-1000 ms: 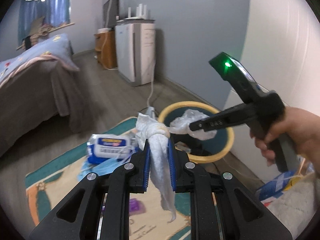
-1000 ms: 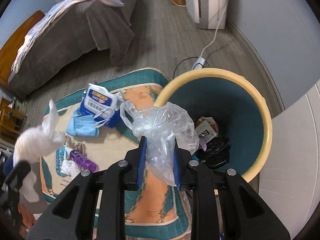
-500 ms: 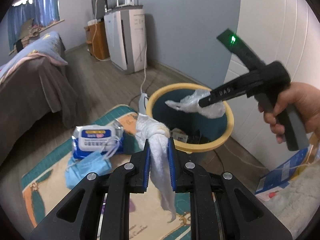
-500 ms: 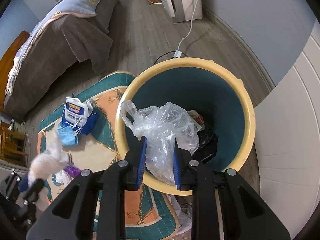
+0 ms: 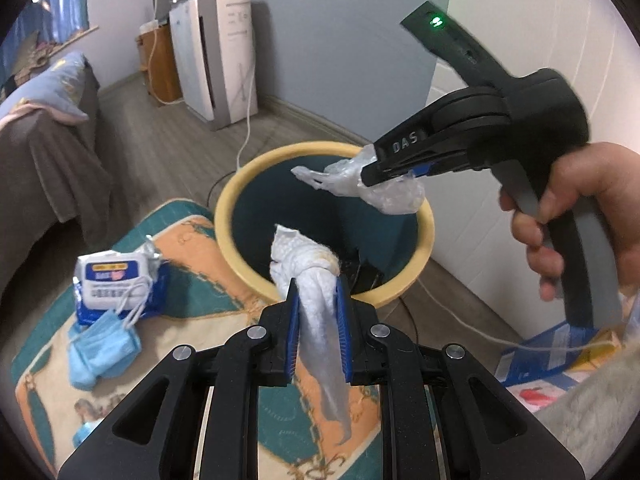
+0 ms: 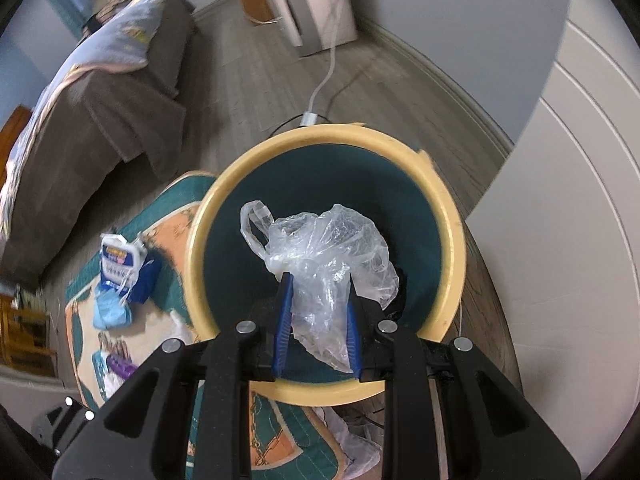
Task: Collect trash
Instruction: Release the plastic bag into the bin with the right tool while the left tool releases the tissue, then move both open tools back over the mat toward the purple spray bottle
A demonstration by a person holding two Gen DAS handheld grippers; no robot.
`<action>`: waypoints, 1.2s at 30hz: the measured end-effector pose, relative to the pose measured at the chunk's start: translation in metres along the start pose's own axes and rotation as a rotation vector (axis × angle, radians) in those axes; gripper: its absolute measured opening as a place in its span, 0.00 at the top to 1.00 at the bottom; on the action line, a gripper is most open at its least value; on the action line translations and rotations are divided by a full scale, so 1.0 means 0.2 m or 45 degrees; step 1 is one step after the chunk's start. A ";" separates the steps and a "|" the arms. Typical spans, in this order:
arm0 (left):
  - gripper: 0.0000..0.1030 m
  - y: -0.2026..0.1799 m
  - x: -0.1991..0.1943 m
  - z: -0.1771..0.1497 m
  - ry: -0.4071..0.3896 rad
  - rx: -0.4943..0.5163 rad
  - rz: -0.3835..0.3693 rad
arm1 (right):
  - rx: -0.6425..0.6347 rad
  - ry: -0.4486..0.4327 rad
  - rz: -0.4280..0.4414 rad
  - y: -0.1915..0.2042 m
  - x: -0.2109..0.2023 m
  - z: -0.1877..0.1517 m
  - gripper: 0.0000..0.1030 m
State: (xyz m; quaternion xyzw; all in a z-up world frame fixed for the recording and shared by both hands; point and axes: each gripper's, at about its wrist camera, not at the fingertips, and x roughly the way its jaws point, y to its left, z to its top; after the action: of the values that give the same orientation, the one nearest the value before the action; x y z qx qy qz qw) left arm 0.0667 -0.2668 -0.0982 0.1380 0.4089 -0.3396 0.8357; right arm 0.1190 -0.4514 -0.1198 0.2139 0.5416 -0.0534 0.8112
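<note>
With the right tool (image 6: 317, 284) pinching the bag (image 6: 328, 248) over the bin (image 6: 456, 248), spread it there; the left tool (image 5: 317, 292), pinching the tissue (image 5: 308, 264), should clear the rim first.

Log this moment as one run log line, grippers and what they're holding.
left gripper: shut on white tissue, at bin rim | right gripper: shut on clear plastic bag, over yellow trash bin | release: not yet

Crinkled glossy clear plastic bag (image 6: 336, 252), soft matt white tissue wad (image 5: 310, 272), smooth matt yellow-rimmed teal plastic bin (image 6: 452, 240), woven patterned rug (image 5: 188, 240)
</note>
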 end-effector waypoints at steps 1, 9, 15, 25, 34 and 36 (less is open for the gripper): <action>0.83 0.00 0.03 0.01 0.015 -0.001 0.001 | 0.027 0.003 0.001 -0.02 0.01 0.00 0.78; 0.83 -0.02 0.16 0.18 0.033 0.047 0.055 | 0.092 0.012 0.035 -0.06 0.03 0.01 0.78; 0.81 -0.02 0.14 0.29 -0.040 0.097 0.102 | 0.098 -0.070 0.069 -0.07 -0.02 0.03 0.77; 0.25 0.03 0.06 0.27 -0.116 0.024 0.107 | 0.089 -0.121 0.074 -0.05 -0.06 0.04 0.47; 0.08 0.12 -0.01 0.17 -0.121 -0.054 0.162 | 0.069 -0.107 0.068 0.00 -0.07 0.04 0.14; 0.08 0.15 -0.03 0.15 -0.117 -0.087 0.173 | 0.063 -0.106 0.074 0.01 -0.07 0.04 0.13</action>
State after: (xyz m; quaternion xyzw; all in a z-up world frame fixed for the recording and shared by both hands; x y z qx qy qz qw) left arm 0.1030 -0.2571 -0.0750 0.1212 0.3712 -0.2740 0.8789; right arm 0.1218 -0.4546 -0.1034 0.2469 0.4996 -0.0521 0.8287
